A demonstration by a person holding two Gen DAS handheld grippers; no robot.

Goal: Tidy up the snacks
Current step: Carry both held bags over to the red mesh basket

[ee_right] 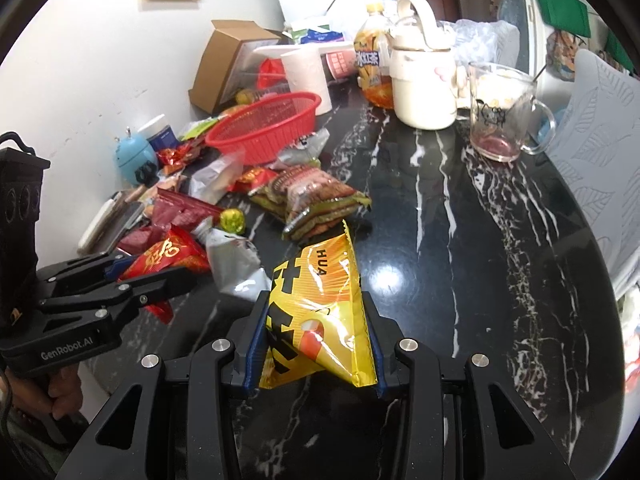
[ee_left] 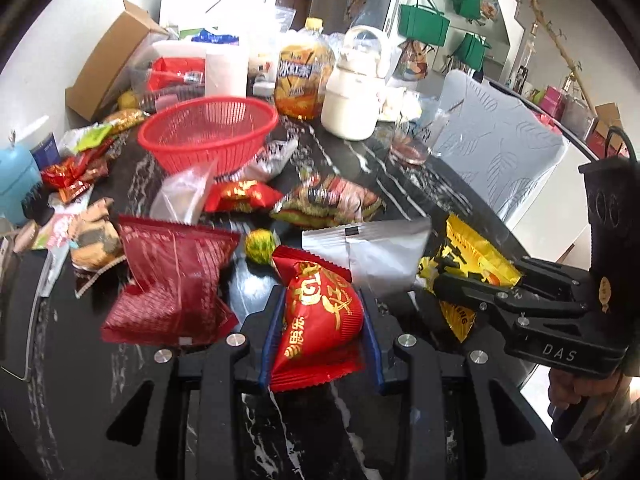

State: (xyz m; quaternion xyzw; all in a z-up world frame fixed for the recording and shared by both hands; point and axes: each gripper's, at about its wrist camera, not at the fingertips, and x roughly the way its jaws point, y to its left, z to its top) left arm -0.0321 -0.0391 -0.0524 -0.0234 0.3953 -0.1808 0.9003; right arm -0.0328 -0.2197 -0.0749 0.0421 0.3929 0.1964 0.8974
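The left hand-held gripper (ee_left: 320, 316) is clenched on a red snack packet (ee_left: 320, 312), its blue pads pressing both sides, and the packet is lifted over the black marbled table (ee_right: 460, 260). The right hand-held gripper (ee_right: 316, 336) likewise grasps a yellow snack packet (ee_right: 320, 320), just beside the left one. Ahead of them lie a silver pouch (ee_left: 376, 256), a dark red wrapper (ee_left: 172, 280), a round foil sweet (ee_left: 261, 244) and a green-edged packet (ee_right: 316, 200), crowding the table's left half. The red basket (ee_left: 208, 136) stands beyond them, empty, near the wall. To the right the table is bare up to its curved edge; a glass mug (ee_right: 500, 112) and a cream kettle (ee_right: 424, 80) stand at the far end.
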